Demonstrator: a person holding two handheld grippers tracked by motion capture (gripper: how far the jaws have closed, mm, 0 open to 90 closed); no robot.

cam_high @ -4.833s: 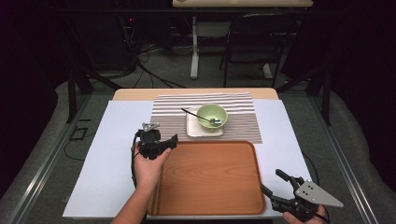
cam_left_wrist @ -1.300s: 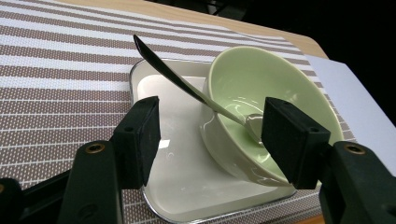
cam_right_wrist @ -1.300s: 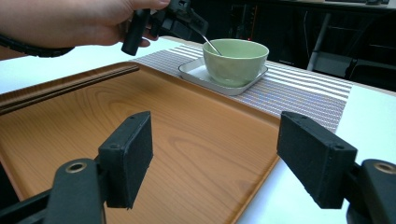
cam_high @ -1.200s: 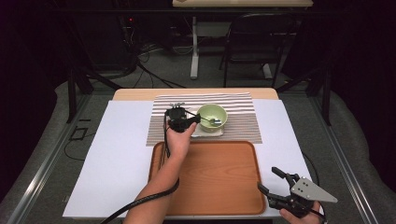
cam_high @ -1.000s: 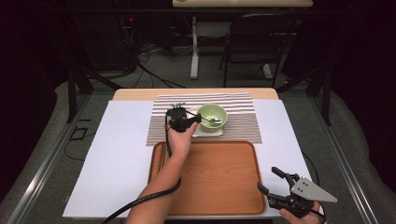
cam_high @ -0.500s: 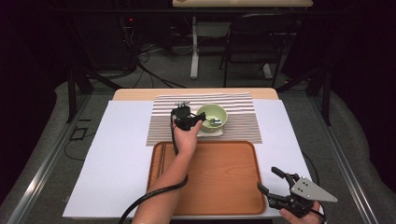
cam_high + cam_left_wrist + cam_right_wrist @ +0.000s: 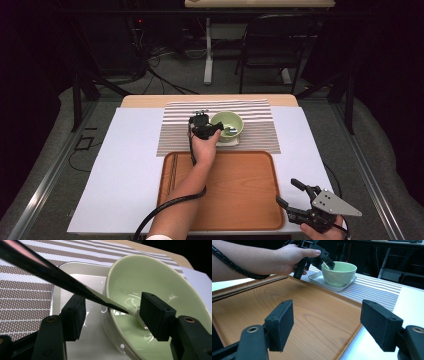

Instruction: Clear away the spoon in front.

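Note:
A pale green bowl (image 7: 231,121) stands on a small white square plate (image 7: 228,141) on the striped mat, with a metal spoon (image 7: 230,131) lying in it. My left gripper (image 7: 216,129) is at the bowl's left rim. In the left gripper view the gripper (image 7: 112,315) straddles the rim of the bowl (image 7: 160,282): one pad hangs over the plate (image 7: 75,280), the other inside the bowl. The spoon handle (image 7: 62,277) runs between them. The jaws have just been closing, and neither pad presses on anything. My right gripper (image 7: 287,192) stands open near the tray's front right corner.
A brown-and-white striped mat (image 7: 180,132) lies at the back of the white table cover (image 7: 125,160). An empty wooden tray (image 7: 235,190) lies in front of it, under the left forearm. The left gripper's cable (image 7: 170,207) trails over the tray's front left.
The left hand has gone from the tray's back left corner up over the mat, then right and slightly down to the bowl's rim. The right gripper has kept still.

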